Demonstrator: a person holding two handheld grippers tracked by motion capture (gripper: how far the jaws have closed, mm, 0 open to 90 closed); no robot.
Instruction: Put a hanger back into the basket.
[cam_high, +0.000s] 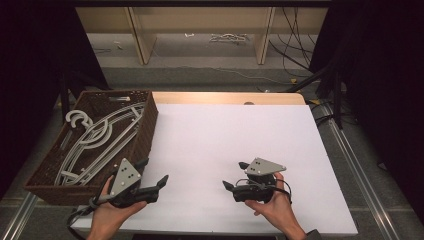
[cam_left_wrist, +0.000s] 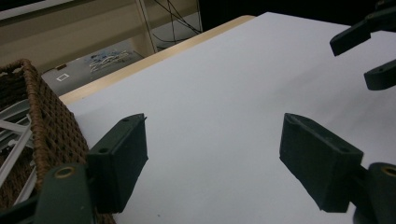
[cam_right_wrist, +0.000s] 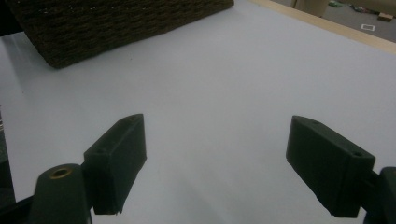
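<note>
The bench (cam_high: 235, 150) is being covered by a white sheet, with a strip of bare wood showing along its far edge. A brown woven basket (cam_high: 146, 131) is being kept at the left edge of the bench, and grey clothes hangers (cam_high: 100, 137) are lying piled inside it, their hooks pointing toward the far end. The left tongs (cam_high: 152, 172) are being held by the left hand (cam_high: 107, 212) just beside the near right corner of the basket, over the white sheet; their jaws are standing wide apart with nothing between them. The right tongs (cam_high: 235, 175) are being held by the right hand (cam_high: 275, 207) near the front middle of the bench, well apart from the basket, pointing left; their jaws are likewise being kept wide, empty.
</note>
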